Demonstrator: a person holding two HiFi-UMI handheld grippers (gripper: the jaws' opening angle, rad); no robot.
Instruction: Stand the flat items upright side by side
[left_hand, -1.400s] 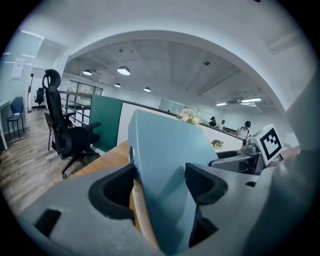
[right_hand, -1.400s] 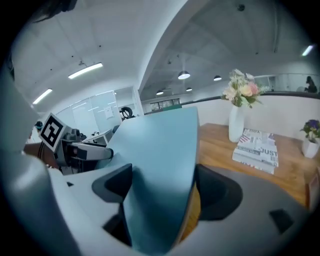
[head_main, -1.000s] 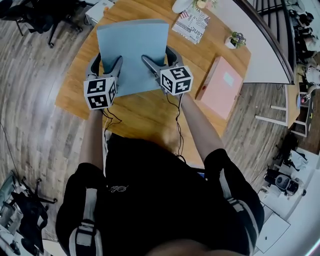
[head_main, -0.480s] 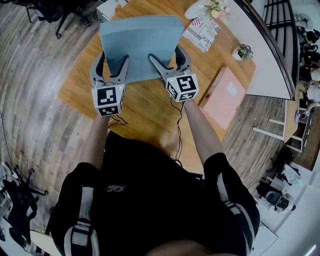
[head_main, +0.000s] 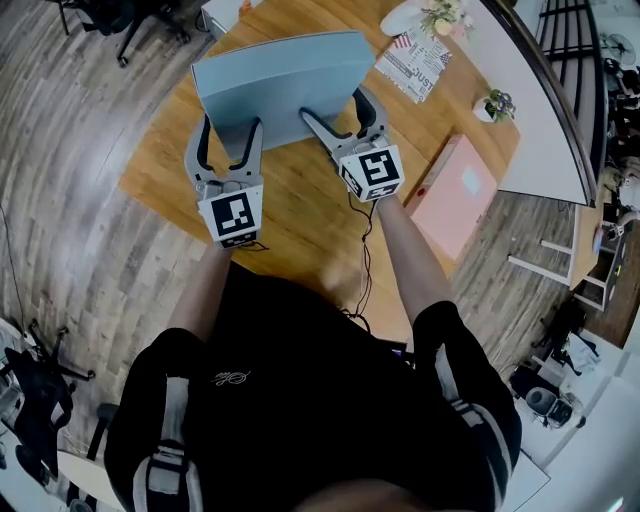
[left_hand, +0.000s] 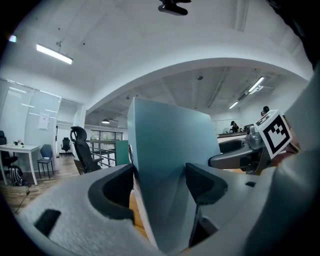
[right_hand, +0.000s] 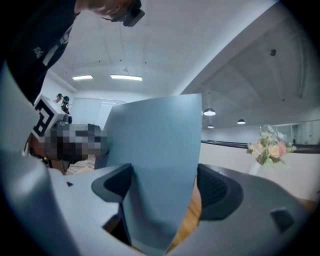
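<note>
Widely, left tool (head_main: 231, 124) (right tool (head_main: 332, 104)) grips folder (head_main: 280, 78).

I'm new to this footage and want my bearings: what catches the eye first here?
A big blue-grey folder stands out, clasped at its near edge by the left gripper and the right gripper over the wooden table. A pink folder lies flat near the table's right edge, and a printed magazine lies at its far side.

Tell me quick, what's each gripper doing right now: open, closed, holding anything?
Left gripper: closed on the blue folder, one jaw on each face.
Right gripper: closed on the same blue folder.
</note>
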